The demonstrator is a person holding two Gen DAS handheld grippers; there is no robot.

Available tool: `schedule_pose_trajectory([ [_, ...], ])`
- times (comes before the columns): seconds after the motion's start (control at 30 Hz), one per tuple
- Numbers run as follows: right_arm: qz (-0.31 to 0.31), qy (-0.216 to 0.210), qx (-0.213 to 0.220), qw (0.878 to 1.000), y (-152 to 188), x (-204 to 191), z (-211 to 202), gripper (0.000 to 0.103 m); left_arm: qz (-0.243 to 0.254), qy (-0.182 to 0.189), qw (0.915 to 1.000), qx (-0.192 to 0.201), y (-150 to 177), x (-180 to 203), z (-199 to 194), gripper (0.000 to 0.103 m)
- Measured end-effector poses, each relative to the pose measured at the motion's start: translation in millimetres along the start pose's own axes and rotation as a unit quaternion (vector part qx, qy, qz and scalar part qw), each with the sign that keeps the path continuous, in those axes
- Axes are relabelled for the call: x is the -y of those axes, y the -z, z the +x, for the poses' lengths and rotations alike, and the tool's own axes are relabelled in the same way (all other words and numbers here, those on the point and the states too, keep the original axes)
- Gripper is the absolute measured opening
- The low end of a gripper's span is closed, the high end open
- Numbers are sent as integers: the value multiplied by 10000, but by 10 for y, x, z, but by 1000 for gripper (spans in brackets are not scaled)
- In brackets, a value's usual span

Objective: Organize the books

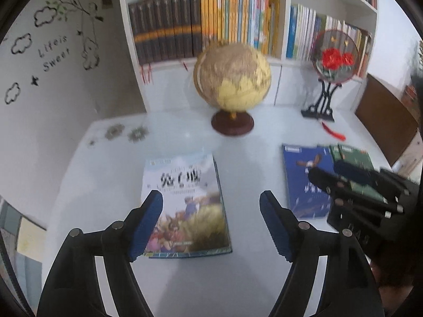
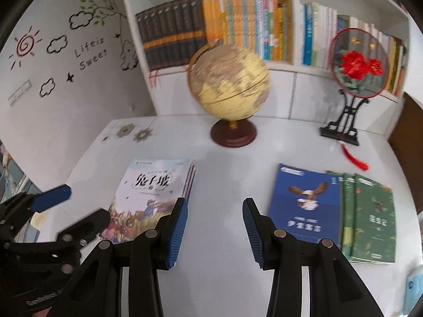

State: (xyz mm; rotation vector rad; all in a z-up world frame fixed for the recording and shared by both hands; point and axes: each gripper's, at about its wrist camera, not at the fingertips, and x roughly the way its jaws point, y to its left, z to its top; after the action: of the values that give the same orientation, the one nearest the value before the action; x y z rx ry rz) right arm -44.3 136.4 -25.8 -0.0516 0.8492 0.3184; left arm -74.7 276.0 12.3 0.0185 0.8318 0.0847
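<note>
- The pale illustrated book with black Chinese title lies flat on the white desk, on top of a small stack whose edges show at its right side in the right wrist view.
- The left gripper hangs above this stack with its jaws wide apart. The left blue pad covers the book's lower left corner in the picture, the right pad is over bare desk to the right of the book. Nothing is between the pads.
- To the right, well apart from the stack, lies a dark blue book with an eagle on the cover. Its right edge touches a green book with small insects on the cover.
- The right gripper hovers over the bare desk between the pale stack and the blue book. Its jaws stand apart with a moderate gap and hold nothing.
- Behind the books stands a yellowish globe on a dark red round base, and to its right a round embroidered fan with red flowers on a black stand.
- A white bookshelf full of upright books is at the back.
</note>
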Motion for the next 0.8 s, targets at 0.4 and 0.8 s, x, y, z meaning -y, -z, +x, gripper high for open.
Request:
schedule_pose_trajectory([
  [0.4, 252, 718, 215, 9969, -100, 519, -591, 42, 252, -73, 9995, 190, -192, 735, -225, 78],
  [0.8, 379, 889, 359, 9947, -151, 909, -894, 43, 122, 110, 9998, 74, -278, 1023, -252, 78],
])
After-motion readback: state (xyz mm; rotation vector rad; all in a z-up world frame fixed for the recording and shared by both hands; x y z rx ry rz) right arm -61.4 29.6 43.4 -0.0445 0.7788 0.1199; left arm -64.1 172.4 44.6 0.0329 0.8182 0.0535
